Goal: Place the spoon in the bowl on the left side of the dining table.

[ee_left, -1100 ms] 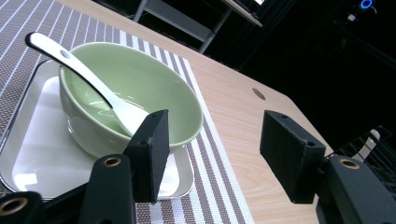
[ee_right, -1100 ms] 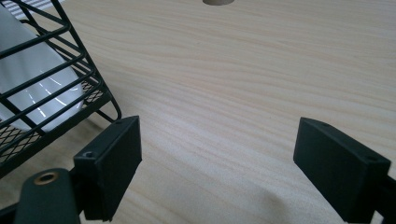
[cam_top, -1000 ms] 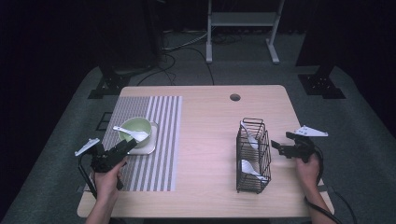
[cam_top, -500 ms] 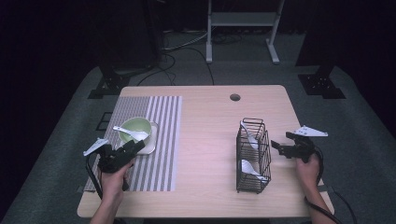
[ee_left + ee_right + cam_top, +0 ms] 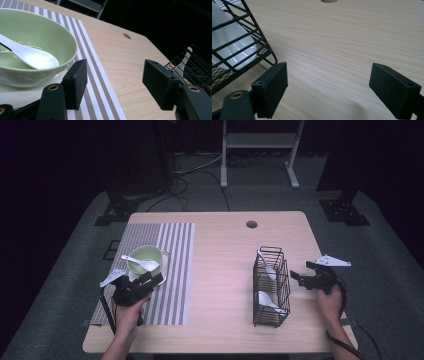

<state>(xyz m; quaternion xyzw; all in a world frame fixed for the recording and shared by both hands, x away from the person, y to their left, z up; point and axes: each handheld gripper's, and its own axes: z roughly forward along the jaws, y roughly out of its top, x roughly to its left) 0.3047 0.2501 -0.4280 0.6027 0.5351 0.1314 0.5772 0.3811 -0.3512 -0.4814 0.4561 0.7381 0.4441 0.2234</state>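
A: The left gripper (image 5: 152, 279) sat just beside the green bowl (image 5: 145, 256) on the striped mat (image 5: 170, 270), jaws just opening, nothing between them.

B: The right gripper (image 5: 298, 279), jaws wide and empty, waited by the wire basket (image 5: 270, 287). No readable writing anywhere.

Dim, dark surroundings; the table (image 5: 220, 270) is evenly lit, with soft shadows and slight blur.
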